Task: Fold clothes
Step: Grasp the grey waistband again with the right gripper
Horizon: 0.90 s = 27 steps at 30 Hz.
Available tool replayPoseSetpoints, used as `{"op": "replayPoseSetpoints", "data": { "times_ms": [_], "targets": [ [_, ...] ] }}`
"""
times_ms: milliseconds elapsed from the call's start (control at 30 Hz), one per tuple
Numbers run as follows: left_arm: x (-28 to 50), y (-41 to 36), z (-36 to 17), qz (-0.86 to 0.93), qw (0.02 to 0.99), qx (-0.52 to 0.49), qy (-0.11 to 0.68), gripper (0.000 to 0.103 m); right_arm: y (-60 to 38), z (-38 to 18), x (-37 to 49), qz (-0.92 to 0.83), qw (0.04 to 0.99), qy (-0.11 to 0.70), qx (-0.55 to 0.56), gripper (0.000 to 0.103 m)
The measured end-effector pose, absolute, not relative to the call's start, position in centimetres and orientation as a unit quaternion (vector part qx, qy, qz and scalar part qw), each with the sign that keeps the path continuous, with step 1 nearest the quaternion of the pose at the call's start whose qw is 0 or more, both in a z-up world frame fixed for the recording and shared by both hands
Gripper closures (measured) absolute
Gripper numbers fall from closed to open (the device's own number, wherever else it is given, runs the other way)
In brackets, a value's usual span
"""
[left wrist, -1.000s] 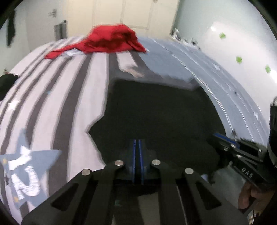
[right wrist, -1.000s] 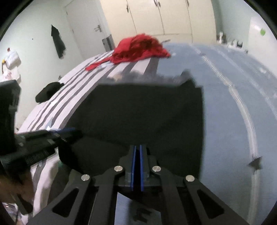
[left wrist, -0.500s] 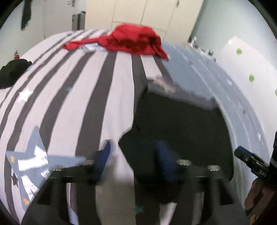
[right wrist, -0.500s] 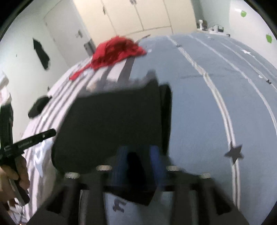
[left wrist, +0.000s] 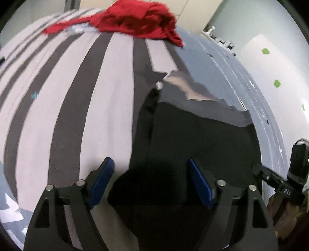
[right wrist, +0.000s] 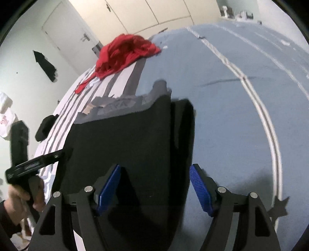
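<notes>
**Shorts folded, red garment waiting**

Claws both gape wide, gripping nothing: left claw (left wrist: 149,183), right claw (right wrist: 155,186). Black shorts (left wrist: 193,146) lie flat on the bed (left wrist: 67,96), just ahead of both claws, seemingly folded. Far ahead, the red garment (right wrist: 123,54) sits crumpled, unfolded.

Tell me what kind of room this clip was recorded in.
Most likely a bedroom. The black garment lies on a bed with striped and star-print bedding, cream wardrobe doors line the far wall, and a red garment is heaped further up the bed.
</notes>
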State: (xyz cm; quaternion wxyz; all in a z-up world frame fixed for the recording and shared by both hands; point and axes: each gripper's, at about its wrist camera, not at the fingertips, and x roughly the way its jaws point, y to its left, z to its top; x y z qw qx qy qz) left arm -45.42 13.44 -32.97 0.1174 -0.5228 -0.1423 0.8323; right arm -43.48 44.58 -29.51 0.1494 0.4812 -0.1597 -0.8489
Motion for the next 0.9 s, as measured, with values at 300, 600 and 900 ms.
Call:
{"op": "replayPoseSetpoints", "data": {
  "times_ms": [300, 600, 900],
  "targets": [
    [-45.7, 14.1, -33.9, 0.818, 0.138, -0.538, -0.15, 0.019, 45.4, -31.6, -44.2, -0.819, 0.19, -0.212, 0.498, 0.031],
    [-45.8, 16.1, -33.3, 0.812, 0.166, -0.543, -0.132, 0.04, 43.5, -32.4, -46.3, -0.808, 0.223, -0.199, 0.508, 0.031],
    [-46.0, 18.6, -32.9, 0.818, 0.188, -0.535, -0.094, 0.062, 41.7, -32.7, -48.1, -0.805, 0.223, -0.187, 0.518, 0.027]
  ]
}}
